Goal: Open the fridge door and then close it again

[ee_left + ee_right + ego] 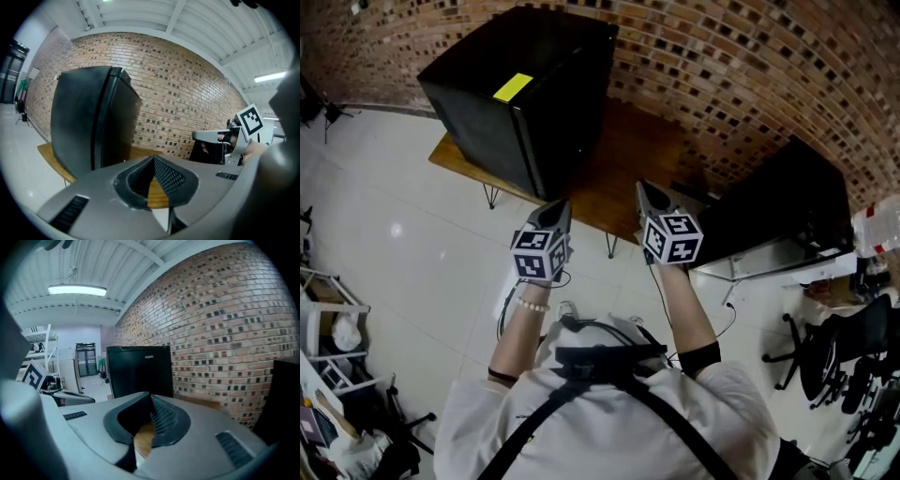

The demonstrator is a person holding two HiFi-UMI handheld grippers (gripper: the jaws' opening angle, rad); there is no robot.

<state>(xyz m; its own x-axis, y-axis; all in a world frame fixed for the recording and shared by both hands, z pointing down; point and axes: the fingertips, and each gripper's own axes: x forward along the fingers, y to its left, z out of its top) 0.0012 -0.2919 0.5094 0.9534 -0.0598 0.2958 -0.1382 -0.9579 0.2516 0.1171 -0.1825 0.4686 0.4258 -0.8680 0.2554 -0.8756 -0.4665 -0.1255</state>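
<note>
A small black fridge [525,89] with a yellow sticker [513,87] on top stands on a low wooden table [628,159] against the brick wall. Its door is closed. My left gripper [553,214] hovers over the table's front edge, just short of the fridge's near corner, jaws shut and empty. My right gripper [649,195] is beside it to the right, over the table, also shut on nothing. The fridge [89,122] fills the left of the left gripper view beyond the left gripper [152,159]. In the right gripper view the fridge [138,369] stands farther off, past the right gripper [150,397].
A black cabinet [778,206] stands to the right of the table on a white base. An office chair [834,356] is at the far right, and a white rack [328,319] at the left. A brick wall [750,66] runs behind everything.
</note>
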